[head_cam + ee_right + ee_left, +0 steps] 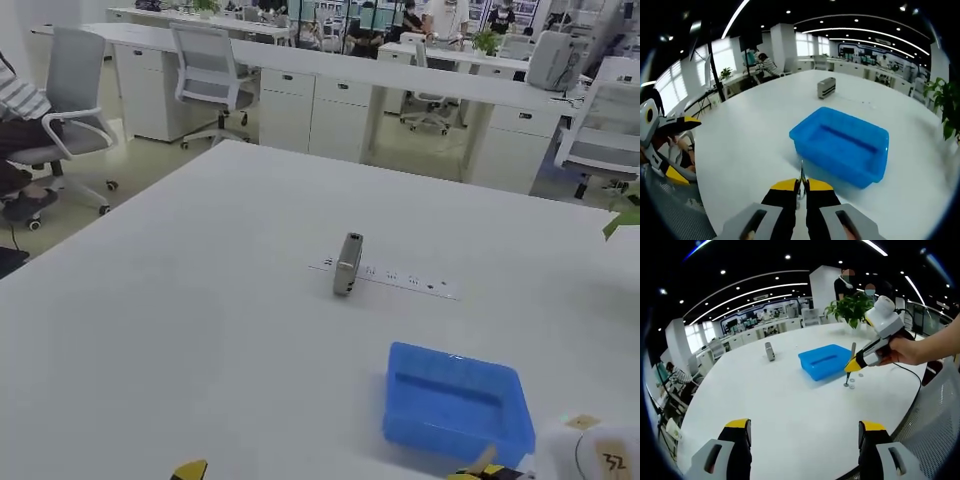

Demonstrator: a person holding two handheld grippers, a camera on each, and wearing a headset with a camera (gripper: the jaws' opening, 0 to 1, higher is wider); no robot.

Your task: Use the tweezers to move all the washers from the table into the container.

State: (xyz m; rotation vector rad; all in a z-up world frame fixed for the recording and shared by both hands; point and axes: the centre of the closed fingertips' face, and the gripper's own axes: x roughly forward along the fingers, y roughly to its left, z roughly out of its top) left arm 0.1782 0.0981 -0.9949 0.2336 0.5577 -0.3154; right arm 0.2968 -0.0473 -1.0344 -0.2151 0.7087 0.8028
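While white table (200, 330) carries blue container (840, 167), seemingly empty, left tongs (804, 425) spread wide holding nothing, right tongs (801, 186) pinching tweezers (847, 378), tips down by few washers (851, 386) just beside container. Guessing zero moved yet, all left.

The left hand-held gripper (802, 432) had two grey, slotted jaws faced with black pads and capped in yellow. The right hand-held gripper (854, 365) had a rounded white housing (886, 315), a yellow-and-black nose and a thin black cable (912, 372) trailing behind. Its white casing was marked with the number 32 (613, 462).
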